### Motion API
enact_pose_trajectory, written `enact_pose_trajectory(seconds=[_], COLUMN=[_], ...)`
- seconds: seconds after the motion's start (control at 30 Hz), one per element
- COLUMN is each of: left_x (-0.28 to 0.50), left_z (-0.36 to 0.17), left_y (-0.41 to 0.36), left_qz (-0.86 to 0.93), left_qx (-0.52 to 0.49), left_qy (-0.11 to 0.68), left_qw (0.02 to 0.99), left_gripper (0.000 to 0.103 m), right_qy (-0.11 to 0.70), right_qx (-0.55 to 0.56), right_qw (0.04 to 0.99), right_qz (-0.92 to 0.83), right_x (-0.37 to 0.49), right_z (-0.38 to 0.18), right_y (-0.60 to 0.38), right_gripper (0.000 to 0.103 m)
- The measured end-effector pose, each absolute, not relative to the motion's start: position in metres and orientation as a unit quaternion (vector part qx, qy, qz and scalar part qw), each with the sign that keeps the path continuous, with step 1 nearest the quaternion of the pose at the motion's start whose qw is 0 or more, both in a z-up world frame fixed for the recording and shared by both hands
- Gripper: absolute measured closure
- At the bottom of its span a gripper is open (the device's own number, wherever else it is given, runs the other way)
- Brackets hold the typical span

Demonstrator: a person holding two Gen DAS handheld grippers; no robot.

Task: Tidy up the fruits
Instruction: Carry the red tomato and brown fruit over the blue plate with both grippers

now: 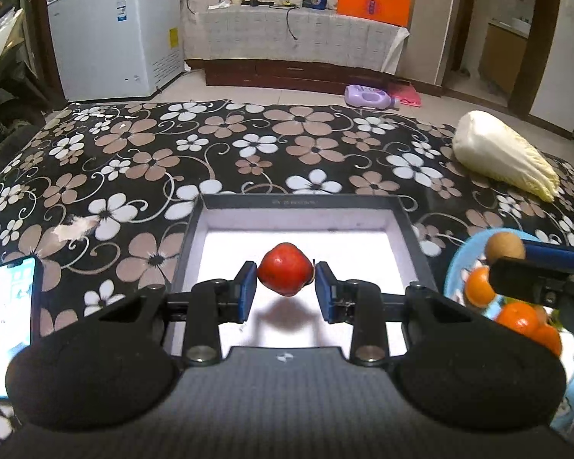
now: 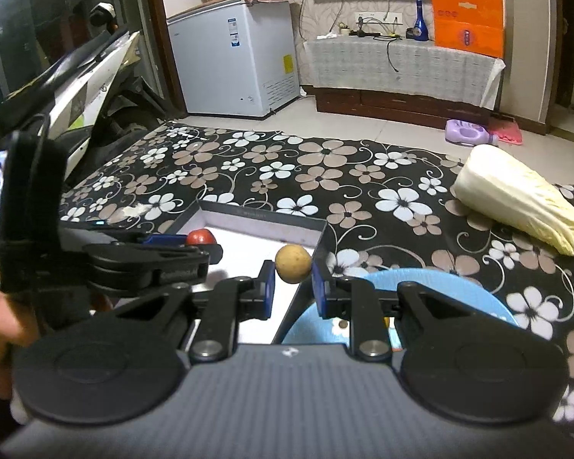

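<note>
My left gripper [image 1: 285,284] is shut on a red fruit [image 1: 284,273] and holds it above the white floor of an open dark-rimmed box [image 1: 411,225]. My right gripper [image 2: 292,282] is shut on a small round brown fruit [image 2: 292,262], held over the box's right wall [image 2: 321,237] next to a blue plate [image 2: 436,279]. In the left wrist view the blue plate [image 1: 455,267] at the right holds oranges [image 1: 516,317], and the right gripper with the brown fruit [image 1: 504,248] hangs above it. The left gripper and red fruit [image 2: 201,236] show in the right wrist view too.
A napa cabbage [image 1: 505,153] lies at the table's far right on the floral cloth [image 1: 210,145]. A lit phone [image 1: 11,325] lies at the left edge. Beyond the table are a chest freezer [image 1: 114,38], a low cabinet and a purple bottle [image 1: 367,96] on the floor.
</note>
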State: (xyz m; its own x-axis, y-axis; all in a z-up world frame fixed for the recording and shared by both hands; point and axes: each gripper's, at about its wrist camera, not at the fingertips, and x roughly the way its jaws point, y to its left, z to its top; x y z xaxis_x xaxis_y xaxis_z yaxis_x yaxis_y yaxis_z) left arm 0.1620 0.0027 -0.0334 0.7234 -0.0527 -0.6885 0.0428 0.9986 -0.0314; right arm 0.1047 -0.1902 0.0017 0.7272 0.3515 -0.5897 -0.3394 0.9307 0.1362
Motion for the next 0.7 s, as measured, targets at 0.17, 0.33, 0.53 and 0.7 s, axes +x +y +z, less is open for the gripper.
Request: enact_pose_trajectory(seconds=[0.17, 0.33, 0.53, 0.7], left_x=[0.137, 0.118, 0.101, 0.096], left_z=[-0.025, -0.021, -0.017, -0.017], left_y=[-0.006, -0.016, -0.034, -0.05], left_qz=[-0.04, -0.049, -0.068, -0.084], left_qx=[-0.009, -0.004, -0.003, 0.002], left_qy=[0.363, 0.358, 0.351, 0.345], left_qw=[0.931, 0.932, 0.934, 0.935], left_gripper=[0.065, 0.065, 0.065, 0.065], right_qy=[0.32, 0.317, 0.316, 0.317], right_qx=[0.014, 0.02, 0.028, 0.032], right_qw=[0.93, 0.932, 0.936, 0.938], right_qz=[0.181, 0.172, 0.156, 0.137], right_x=[0.093, 0.081, 0.064, 0.055], right_z=[0.001, 0.002, 0.003, 0.002], right_y=[-0.196, -0.207, -0.221, -0.236], right_gripper=[0.08, 0.08, 0.08, 0.079])
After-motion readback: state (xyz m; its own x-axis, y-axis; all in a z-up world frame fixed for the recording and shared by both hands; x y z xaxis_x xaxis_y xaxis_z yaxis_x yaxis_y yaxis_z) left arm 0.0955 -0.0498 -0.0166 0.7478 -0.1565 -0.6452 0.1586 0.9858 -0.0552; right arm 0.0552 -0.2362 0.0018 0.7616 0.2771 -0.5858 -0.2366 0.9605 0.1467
